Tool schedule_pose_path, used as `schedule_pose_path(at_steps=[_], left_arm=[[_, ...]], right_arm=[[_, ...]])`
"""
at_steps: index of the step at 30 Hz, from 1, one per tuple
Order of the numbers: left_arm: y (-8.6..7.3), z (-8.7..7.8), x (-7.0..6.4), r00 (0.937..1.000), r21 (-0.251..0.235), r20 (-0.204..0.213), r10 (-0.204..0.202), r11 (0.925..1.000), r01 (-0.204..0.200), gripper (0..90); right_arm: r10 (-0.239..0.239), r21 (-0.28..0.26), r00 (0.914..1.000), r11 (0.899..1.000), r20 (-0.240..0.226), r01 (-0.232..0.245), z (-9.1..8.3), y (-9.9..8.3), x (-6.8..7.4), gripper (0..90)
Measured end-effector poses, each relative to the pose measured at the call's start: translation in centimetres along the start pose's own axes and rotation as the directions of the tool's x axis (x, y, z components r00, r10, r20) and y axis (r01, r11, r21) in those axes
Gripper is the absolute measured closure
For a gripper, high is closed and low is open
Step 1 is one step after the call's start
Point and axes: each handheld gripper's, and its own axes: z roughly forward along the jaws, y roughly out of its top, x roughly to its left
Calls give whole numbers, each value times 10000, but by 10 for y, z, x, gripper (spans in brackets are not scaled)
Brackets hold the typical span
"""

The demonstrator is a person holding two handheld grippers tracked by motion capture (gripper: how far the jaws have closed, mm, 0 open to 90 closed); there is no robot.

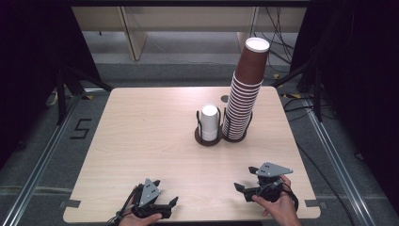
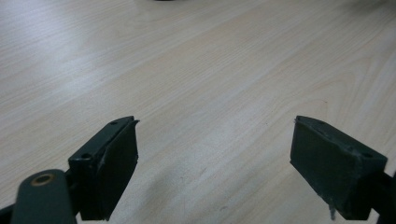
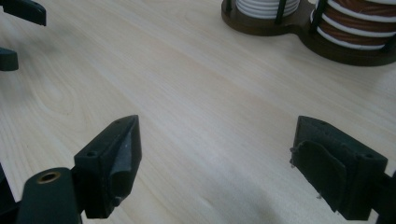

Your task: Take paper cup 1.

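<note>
Two hand-held grippers rest at the bottom of the high view, the left gripper at lower left, the right gripper at lower right; both sets of jaws stand spread and grip nothing; the step in hand appears to be the start, before any reach. Centre frame, a dark two-ring cup holder sits on the pale wooden table; a tall stack of brown paper cups stands in its right ring, mouths down, long axis near vertical, leaning right toward the top; a short white cup stack stands upright in the left ring. The next move likely calls for a forward reach to the cups.
</note>
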Motion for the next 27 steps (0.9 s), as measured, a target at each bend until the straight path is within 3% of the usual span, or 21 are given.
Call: schedule_pose_path(at_steps=[1, 3, 7, 9, 10, 11, 14, 16, 17, 21, 22, 24, 26, 27], left_arm=[[0, 0, 0, 10000, 0, -12, 9, 10000, -9, 147], [0, 0, 0, 10000, -41, -46, -20, 10000, 20, 147], [0, 0, 1, 10000, 36, -15, -14, 10000, 14, 147], [1, 0, 0, 10000, 18, -46, -80, 10000, 80, 147], [1, 0, 0, 9999, -3, -49, -89, 10000, 89, 147], [1, 0, 0, 9999, -2, -52, -92, 10000, 92, 147], [1, -1, 1, 9999, 79, -84, -59, 10000, 60, 147], [1, -2, 3, 9999, 223, -128, 103, 9997, -100, 147], [1, -2, 3, 9998, 200, -163, 114, 9997, -110, 147], [1, -2, 3, 9998, 241, -119, 129, 9996, -126, 147], [1, -2, 3, 9998, 237, -152, 126, 9996, -122, 147], [1, -2, 3, 9999, 245, -98, 121, 9996, -118, 147], [1, -2, 3, 9999, 241, -102, 107, 9997, -105, 147], [1, -2, 4, 9999, 219, -108, 96, 9997, -93, 147]], right_arm=[[190, -43, 9998, 9998, 76, -190, 0, 1, 1, 170], [-96, -206, 9998, 9997, 171, 100, 1, 4, -1, 170], [598, -333, 9977, 9976, -318, -609, 4, 9, -2, 170], [268, -414, 9996, 9988, -9, -268, 6, 13, -4, 170], [554, -342, 9984, 9979, -88, -557, 7, 15, -2, 173], [273, -433, 9996, 9987, -83, -276, 8, 17, -5, 182], [6, -618, 10000, 9981, 25, -4, 11, 24, -5, 196], [168, -527, 9998, 9985, -56, -170, 12, 26, -4, 199], [-80, -723, 10000, 9974, -21, 78, 14, 30, -5, 204], [25, -788, 10000, 9969, 56, -21, 17, 37, -5, 208], [235, -636, 9997, 9977, 0, -234, 17, 39, -4, 210], [-49, -775, 10000, 9970, -56, 44, 19, 42, -6, 214], [-4, -713, 10000, 9975, 38, 7, 20, 43, -5, 215], [-297, -753, 9995, 9967, 88, 303, 22, 46, -7, 218]])
